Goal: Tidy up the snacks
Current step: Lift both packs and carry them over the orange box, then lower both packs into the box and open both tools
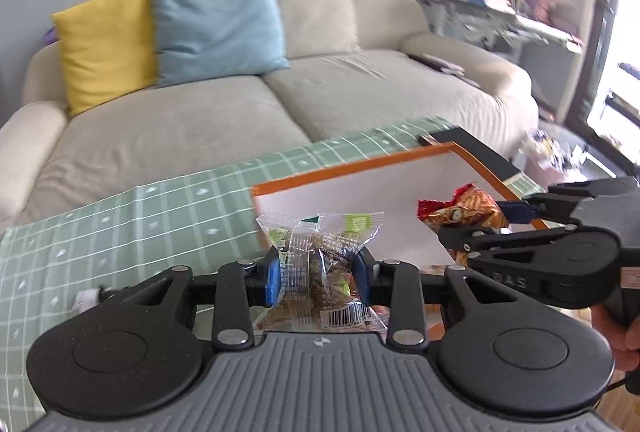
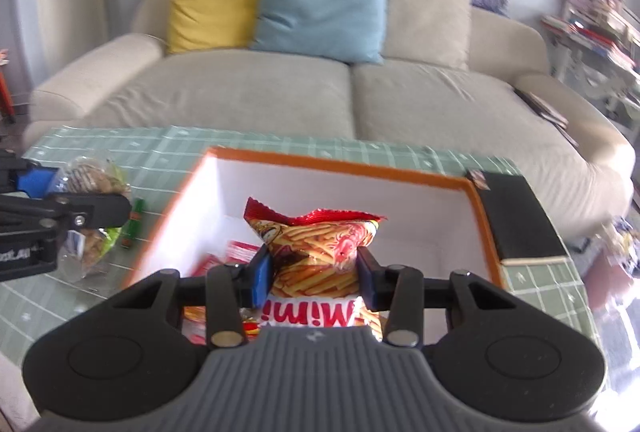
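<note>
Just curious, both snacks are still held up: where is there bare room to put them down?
Free: the white floor at the far wall of the orange-rimmed box, and the green checked cloth left of it. Crowded: the box's near left corner, where red packets lie.

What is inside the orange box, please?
In the box, red snack packets lie on the white floor, low on the left. The Mimi bag in the right hand-held gripper hides the rest.

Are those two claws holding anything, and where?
Left claw pinches a clear snack packet at mid-body; right claw pinches the red Mimi bag at mid-body.
</note>
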Action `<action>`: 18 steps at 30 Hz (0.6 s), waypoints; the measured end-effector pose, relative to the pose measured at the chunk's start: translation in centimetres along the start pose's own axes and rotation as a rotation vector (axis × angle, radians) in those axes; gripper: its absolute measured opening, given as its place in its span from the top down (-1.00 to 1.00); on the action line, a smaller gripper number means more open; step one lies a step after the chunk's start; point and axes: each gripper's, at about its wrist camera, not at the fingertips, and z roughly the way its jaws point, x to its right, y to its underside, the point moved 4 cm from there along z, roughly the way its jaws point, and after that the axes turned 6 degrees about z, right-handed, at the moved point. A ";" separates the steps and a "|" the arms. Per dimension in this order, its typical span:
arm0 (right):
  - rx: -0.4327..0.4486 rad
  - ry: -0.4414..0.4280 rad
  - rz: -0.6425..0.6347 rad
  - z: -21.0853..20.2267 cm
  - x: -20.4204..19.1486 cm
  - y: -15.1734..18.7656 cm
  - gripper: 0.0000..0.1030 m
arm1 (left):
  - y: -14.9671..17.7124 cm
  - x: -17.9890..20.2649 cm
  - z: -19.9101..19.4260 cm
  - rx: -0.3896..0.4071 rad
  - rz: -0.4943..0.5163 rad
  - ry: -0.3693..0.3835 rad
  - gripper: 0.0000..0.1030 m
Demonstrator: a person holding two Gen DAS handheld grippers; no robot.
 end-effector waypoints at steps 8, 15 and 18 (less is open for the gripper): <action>-0.089 0.050 -0.025 3.9 3.3 1.0 0.20 | -0.4 3.7 4.5 -0.100 0.097 0.030 0.23; -0.144 0.054 -0.091 6.0 4.2 2.0 0.20 | 0.1 4.6 7.3 -0.184 0.182 -0.001 0.23; -0.166 0.055 -0.111 6.8 4.3 2.4 0.20 | 0.4 4.8 8.1 -0.209 0.217 -0.012 0.23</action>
